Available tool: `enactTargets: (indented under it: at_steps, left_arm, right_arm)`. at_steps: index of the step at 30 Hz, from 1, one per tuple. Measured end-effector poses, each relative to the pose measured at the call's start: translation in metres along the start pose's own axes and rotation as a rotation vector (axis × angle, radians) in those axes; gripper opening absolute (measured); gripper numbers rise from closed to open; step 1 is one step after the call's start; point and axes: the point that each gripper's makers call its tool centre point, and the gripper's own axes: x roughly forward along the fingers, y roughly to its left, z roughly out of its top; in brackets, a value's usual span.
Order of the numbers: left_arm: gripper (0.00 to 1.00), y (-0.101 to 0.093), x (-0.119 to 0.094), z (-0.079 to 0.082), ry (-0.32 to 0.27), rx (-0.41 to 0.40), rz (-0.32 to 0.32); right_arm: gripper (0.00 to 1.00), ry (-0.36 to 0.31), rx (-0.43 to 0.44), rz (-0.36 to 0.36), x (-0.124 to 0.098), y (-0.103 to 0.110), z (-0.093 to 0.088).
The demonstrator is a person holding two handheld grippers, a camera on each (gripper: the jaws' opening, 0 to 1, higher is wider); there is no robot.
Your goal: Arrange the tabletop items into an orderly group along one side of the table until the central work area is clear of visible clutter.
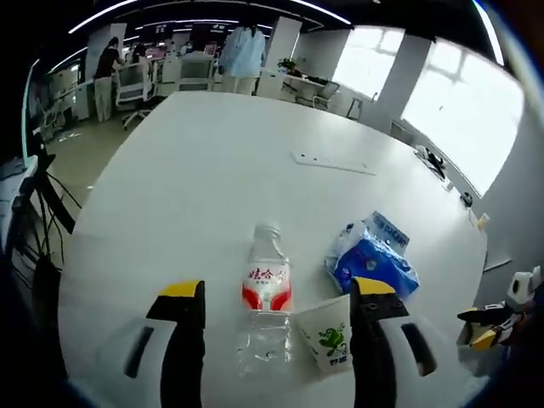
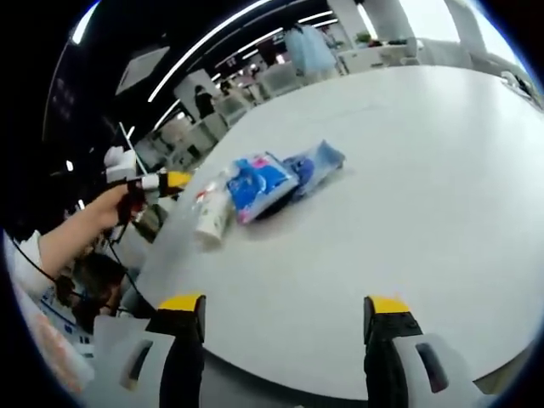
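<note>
A clear water bottle [image 1: 265, 297] with a red and white label lies on the white table [image 1: 212, 170], between the jaws of my open left gripper [image 1: 279, 289]. Next to it on the right a paper cup [image 1: 327, 336] with a green print lies on its side against the right jaw. Beyond the cup rests a blue tissue pack [image 1: 374, 259]. In the right gripper view the tissue pack [image 2: 259, 183] and the cup [image 2: 212, 223] lie together near the table's left edge. My right gripper [image 2: 285, 304] stands open over bare table, apart from them. A hand holds the left gripper [image 2: 166, 180] there.
A flat white strip [image 1: 331, 161] lies further along the table. The right gripper [image 1: 489, 327] shows past the table edge at far right. Office chairs [image 1: 136, 85] and people stand beyond the far end. A tripod [image 1: 38, 204] stands off the left edge.
</note>
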Motion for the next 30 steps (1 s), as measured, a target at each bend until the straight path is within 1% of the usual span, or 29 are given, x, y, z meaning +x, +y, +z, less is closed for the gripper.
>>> enactTargets:
  at_steps: [4,7,10,13,19,26,30]
  left_arm:
    - [0.68,-0.001,0.012,-0.004,0.042,0.028,0.002]
    - [0.68,-0.002,0.019,-0.006,0.062,0.038,0.001]
    - [0.67,0.0,0.026,-0.008,0.084,0.04,0.007]
    - [0.66,0.005,0.035,-0.012,0.122,0.039,0.02]
    - [0.65,0.014,0.049,-0.015,0.154,0.01,0.038]
    - [0.65,0.014,0.062,-0.023,0.205,0.037,0.04]
    - [0.64,0.012,0.07,-0.026,0.227,0.045,0.038]
  right_arm:
    - [0.77,0.003,0.012,-0.005,0.001,-0.003,-0.001]
    - [0.76,0.001,0.024,-0.006,0.002,-0.005,-0.001]
    - [0.76,0.003,0.033,-0.008,0.004,-0.007,-0.001]
    - [0.76,0.007,0.042,-0.01,0.005,-0.009,-0.002]
    - [0.74,0.013,0.061,-0.011,0.007,-0.01,-0.005]
    - [0.74,0.021,0.073,-0.016,0.01,-0.012,-0.007]
    - [0.74,0.01,0.073,-0.014,0.012,-0.009,-0.001]
